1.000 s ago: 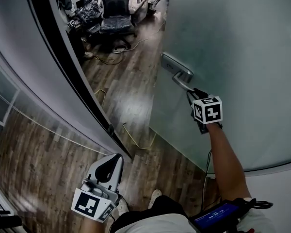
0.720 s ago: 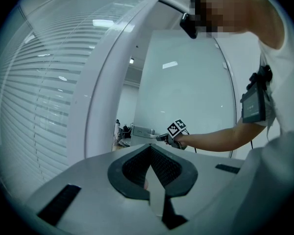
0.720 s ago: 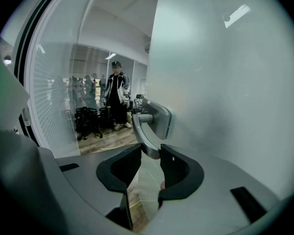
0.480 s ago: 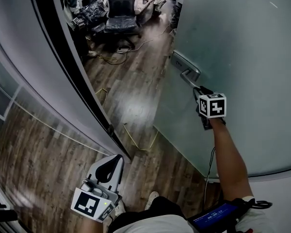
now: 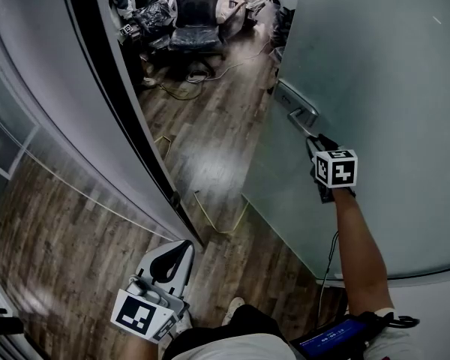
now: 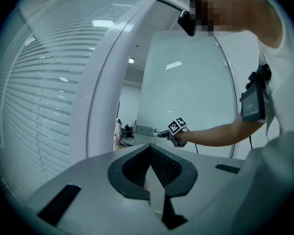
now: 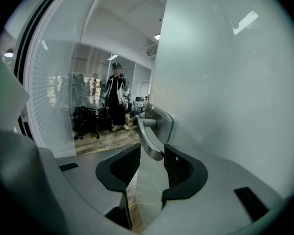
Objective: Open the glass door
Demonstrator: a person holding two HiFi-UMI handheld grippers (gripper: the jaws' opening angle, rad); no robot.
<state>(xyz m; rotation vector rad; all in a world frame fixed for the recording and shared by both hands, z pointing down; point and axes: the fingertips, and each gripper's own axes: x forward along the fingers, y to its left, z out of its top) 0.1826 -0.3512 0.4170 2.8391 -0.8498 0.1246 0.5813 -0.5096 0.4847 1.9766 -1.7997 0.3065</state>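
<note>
Head view: the glass door (image 5: pixel 375 73) stands swung well clear of the dark door frame (image 5: pixel 127 118), and the wood floor (image 5: pixel 202 148) and an office chair (image 5: pixel 196 17) show through the gap. Your right hand-held gripper (image 5: pixel 317 142) is at the free end of the lever handle (image 5: pixel 300 115), which lies just ahead of its tips. Your left hand-held gripper (image 5: pixel 172 253) hangs low by your body, well apart from the door.

Left gripper view: the left hand-held gripper (image 6: pixel 150 146) has its jaws together with nothing between them. The door (image 6: pixel 186 92) is far ahead of it and plays no part for this hand.

Right gripper view: the right hand-held gripper (image 7: pixel 152 153) has its jaws opening. The end of the handle (image 7: pixel 148 138) sits between them, closer to the right-hand pad, with a clear gap on the other side. A person (image 7: pixel 116 94) stands in the room beyond.

Assessment: the opening appears largely done and the doorway looks passable. What remains, in my judgement, is to clear the handle, or to swing the door wider if required.
</note>
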